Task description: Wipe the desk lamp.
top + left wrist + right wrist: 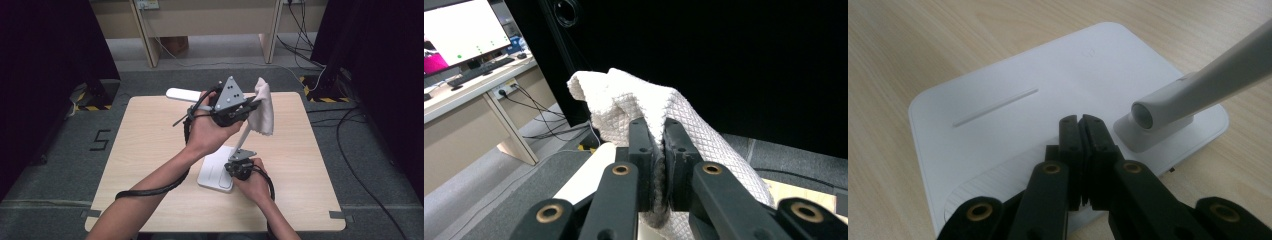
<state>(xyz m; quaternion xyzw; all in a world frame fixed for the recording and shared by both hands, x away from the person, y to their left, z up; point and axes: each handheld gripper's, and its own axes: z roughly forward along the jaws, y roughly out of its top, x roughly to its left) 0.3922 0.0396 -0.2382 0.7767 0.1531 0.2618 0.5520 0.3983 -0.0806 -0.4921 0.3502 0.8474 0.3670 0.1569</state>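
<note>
Left tongs (655, 145) clamped on cloth (634, 100) to wipe lamp arm (244, 136); right tongs (1082, 131) closed empty, pressing lamp base (998, 100) steady mid-tabletop (150, 150)

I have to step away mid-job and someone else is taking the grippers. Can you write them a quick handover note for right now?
Left gripper: shut on the white cloth, raised against the lamp arm.
Right gripper: shut with nothing in its jaws, tips pressing on the lamp base to steady it.
The lamp stands on the wooden table, its head towards the far edge.
Done: cloth gripped, base steadied.
Left: likely wiping the lamp; how much is wiped cannot be told.
</note>
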